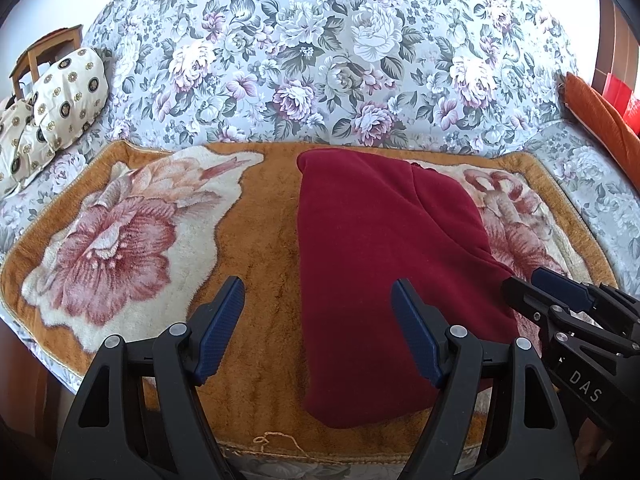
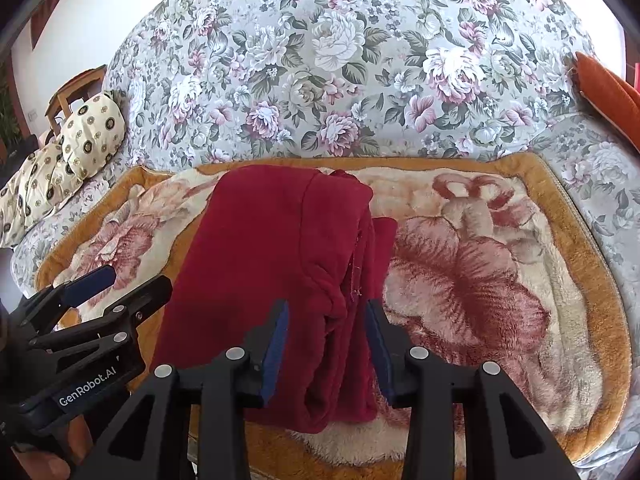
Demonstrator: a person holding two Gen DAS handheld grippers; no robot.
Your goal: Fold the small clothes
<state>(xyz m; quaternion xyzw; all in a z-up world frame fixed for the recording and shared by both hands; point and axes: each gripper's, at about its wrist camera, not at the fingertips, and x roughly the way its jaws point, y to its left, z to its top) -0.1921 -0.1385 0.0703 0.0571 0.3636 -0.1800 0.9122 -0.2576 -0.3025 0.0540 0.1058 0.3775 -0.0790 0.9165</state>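
A dark red fleece garment (image 1: 380, 240) lies folded lengthwise on a plush orange mat with rose prints (image 1: 260, 240). My left gripper (image 1: 318, 286) hovers wide open over the garment's near left edge. Its left finger is over bare mat and its right finger is over the cloth, with nothing pinched. In the right wrist view the garment (image 2: 260, 260) has a bunched, layered right edge. My right gripper (image 2: 327, 305) straddles that bunch with its jaws partly apart and the pads not clamped on the cloth. The left gripper (image 2: 136, 276) shows at the left, and the right gripper (image 1: 532, 280) at the garment's right edge.
The mat (image 2: 480, 280) covers the seat of a floral sofa (image 1: 320, 60). Cream patterned pillows (image 1: 68, 92) lie at the left end, with a wooden chair (image 1: 44, 48) behind them. An orange cushion (image 1: 600, 120) leans at the right end. The mat's front edge runs just below the grippers.
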